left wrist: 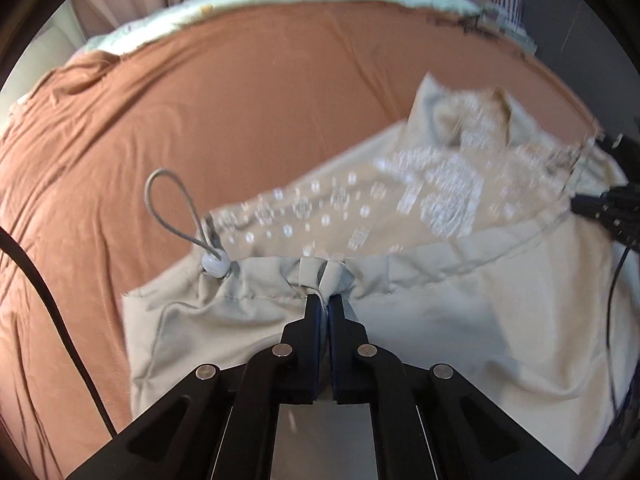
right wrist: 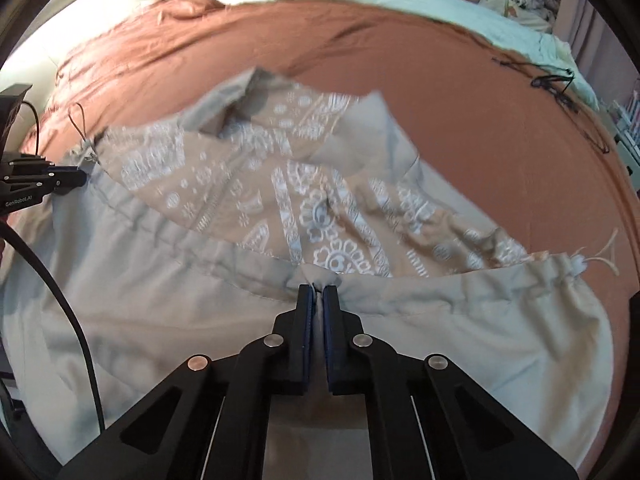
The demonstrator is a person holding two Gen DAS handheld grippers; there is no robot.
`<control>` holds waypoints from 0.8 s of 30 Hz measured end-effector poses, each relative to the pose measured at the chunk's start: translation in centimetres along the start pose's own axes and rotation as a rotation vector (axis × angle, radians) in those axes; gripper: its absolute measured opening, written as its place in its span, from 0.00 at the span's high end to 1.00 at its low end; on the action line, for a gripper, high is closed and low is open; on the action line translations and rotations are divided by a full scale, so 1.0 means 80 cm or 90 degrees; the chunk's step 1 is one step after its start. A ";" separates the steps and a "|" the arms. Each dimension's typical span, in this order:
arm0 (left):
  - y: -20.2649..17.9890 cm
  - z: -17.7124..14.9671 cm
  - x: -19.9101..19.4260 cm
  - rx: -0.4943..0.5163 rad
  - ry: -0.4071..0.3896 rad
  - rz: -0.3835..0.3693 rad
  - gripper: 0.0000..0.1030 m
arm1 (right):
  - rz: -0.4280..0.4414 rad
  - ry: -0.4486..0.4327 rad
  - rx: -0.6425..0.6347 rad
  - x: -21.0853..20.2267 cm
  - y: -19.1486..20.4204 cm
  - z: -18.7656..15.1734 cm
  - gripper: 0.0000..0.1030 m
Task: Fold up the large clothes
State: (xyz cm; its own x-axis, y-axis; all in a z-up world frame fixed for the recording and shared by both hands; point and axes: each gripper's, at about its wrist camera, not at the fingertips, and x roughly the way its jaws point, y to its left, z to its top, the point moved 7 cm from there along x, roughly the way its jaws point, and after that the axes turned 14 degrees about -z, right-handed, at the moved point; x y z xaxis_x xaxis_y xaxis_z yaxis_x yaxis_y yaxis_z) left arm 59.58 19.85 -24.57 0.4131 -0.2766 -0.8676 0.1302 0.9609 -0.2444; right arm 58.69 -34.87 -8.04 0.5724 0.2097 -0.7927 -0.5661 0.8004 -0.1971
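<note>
Now: both grippers pinch jacket hem. Left gripper (left wrist: pixel 324 304) clamps hem fold; cord toggle (left wrist: pixel 215 266) at 9 o'clock of it. Right gripper (right wrist: pixel 319 295) clamps same hem. Jacket (right wrist: pixel 160 300) lies on orange sheet (right wrist: pixel 460 120). Lift evenly, keep hem taut, carry toward 12 o'clock.

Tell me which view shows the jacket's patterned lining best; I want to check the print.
The right wrist view: the patterned lining fills the centre, its white floral print fairly sharp. In the left wrist view the lining lies further right and is smeared by blur.
</note>
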 end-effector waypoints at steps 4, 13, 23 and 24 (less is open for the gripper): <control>-0.002 0.017 -0.033 -0.014 -0.061 -0.013 0.97 | -0.006 -0.042 0.043 -0.025 -0.014 0.010 0.99; 0.017 0.033 0.012 -0.030 -0.052 0.004 0.96 | -0.037 -0.010 0.060 0.037 0.001 0.004 0.99; 0.026 0.033 0.040 -0.044 -0.022 0.023 0.77 | -0.050 0.018 0.128 0.051 -0.008 0.005 0.83; 0.024 0.035 0.031 -0.050 -0.030 0.015 0.73 | -0.048 0.015 0.129 0.041 -0.011 0.008 0.69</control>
State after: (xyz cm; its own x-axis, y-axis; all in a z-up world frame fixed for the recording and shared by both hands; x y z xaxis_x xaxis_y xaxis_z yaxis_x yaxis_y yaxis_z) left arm 63.34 20.96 -25.97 0.4567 -0.2530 -0.8529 0.0502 0.9645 -0.2592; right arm 61.48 -34.55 -10.11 0.5933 0.1339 -0.7938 -0.3904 0.9102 -0.1382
